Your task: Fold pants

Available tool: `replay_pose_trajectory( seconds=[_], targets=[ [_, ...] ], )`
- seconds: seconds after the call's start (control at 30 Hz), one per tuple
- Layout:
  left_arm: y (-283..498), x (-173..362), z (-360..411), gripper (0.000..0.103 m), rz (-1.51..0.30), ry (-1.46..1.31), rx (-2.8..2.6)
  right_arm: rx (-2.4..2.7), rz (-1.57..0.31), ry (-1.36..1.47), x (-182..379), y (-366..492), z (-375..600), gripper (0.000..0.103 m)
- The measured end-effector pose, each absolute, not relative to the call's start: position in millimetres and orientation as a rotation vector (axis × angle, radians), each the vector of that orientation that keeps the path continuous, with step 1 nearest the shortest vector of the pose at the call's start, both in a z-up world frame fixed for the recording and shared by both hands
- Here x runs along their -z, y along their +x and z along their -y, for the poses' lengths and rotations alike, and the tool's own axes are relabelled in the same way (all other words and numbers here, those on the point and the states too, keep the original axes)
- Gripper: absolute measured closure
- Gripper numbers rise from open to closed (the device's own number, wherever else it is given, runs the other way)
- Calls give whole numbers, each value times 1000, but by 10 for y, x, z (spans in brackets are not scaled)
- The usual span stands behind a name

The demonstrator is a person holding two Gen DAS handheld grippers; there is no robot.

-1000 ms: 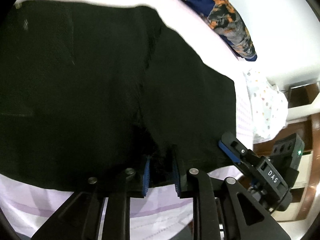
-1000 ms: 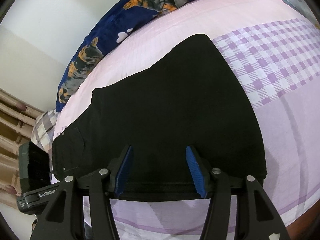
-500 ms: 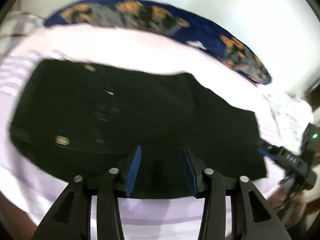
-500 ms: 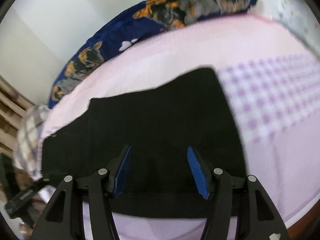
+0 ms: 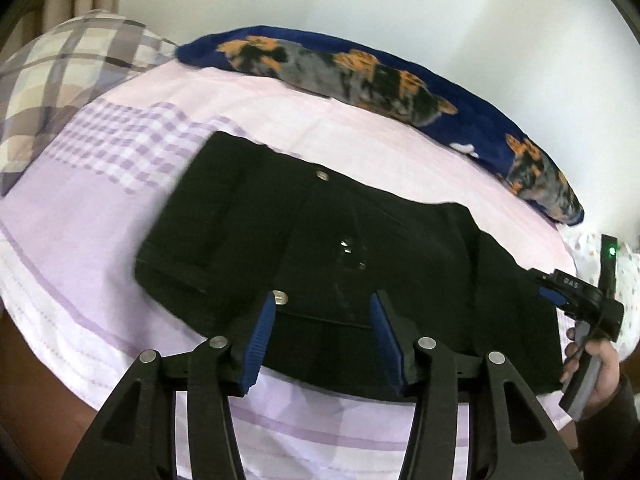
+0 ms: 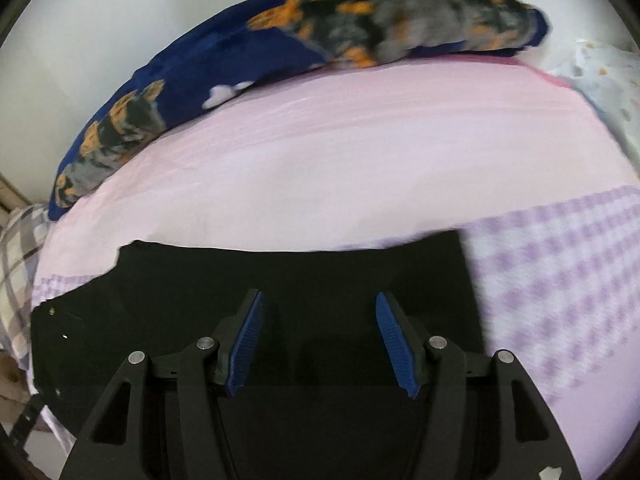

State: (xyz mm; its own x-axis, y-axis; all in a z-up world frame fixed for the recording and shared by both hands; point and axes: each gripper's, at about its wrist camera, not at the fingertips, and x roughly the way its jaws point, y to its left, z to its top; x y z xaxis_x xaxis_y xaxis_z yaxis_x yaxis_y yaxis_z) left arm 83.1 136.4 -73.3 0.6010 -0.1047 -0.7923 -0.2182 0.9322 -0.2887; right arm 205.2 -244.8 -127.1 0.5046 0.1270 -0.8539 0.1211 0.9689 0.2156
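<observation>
The black pants [image 5: 420, 248] lie folded flat on the pink and purple bed sheet [image 5: 360, 120], with metal buttons showing at the left end. My left gripper [image 5: 323, 300] hovers above their near edge; its jaws are opening and nothing is pinched between the blue pads. In the right wrist view the pants [image 6: 320, 268] fill the lower part, and my right gripper [image 6: 319, 300] stands open over them with empty jaws. The right gripper [image 5: 548, 286] also shows at the pants' right end in the left wrist view, held by a hand [image 5: 600, 368].
A dark blue blanket with orange and grey cats [image 5: 360, 68] runs along the wall behind the bed. A checked pillow [image 5: 60, 72] lies at the far left and a dotted white pillow [image 6: 600, 68] at the right. The bed's near edge drops off below the pants.
The left gripper let go of the pants' near edge, opened, and drew back and swung left, bringing the buttoned end into view. The right gripper stayed open and shifted over the pants.
</observation>
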Motion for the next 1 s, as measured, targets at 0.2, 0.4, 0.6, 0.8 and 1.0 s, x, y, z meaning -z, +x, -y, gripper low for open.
replay_pose_trajectory(
  seconds=[0.2, 0.4, 0.6, 0.8, 1.0],
  targets=[
    [733, 666, -1559, 49, -894, -385, -109, -142, -1048, 272, 1328, 2280, 1915, 45],
    [630, 666, -1830, 47, -872, -471, -136, -233, -1066, 251, 1297, 2340, 1521, 45],
    [493, 731, -2193, 46, -859, -627, -152, -294, -1079, 257, 1301, 2156, 1373, 45],
    [382, 880, -2483, 46, -870, -813, -153, -357, -1132, 320, 1389, 1938, 1250, 45],
    [404, 1086, -2563, 46, -918, -986, -61, -401, -1128, 368, 1347, 1723, 1122, 40]
  ],
)
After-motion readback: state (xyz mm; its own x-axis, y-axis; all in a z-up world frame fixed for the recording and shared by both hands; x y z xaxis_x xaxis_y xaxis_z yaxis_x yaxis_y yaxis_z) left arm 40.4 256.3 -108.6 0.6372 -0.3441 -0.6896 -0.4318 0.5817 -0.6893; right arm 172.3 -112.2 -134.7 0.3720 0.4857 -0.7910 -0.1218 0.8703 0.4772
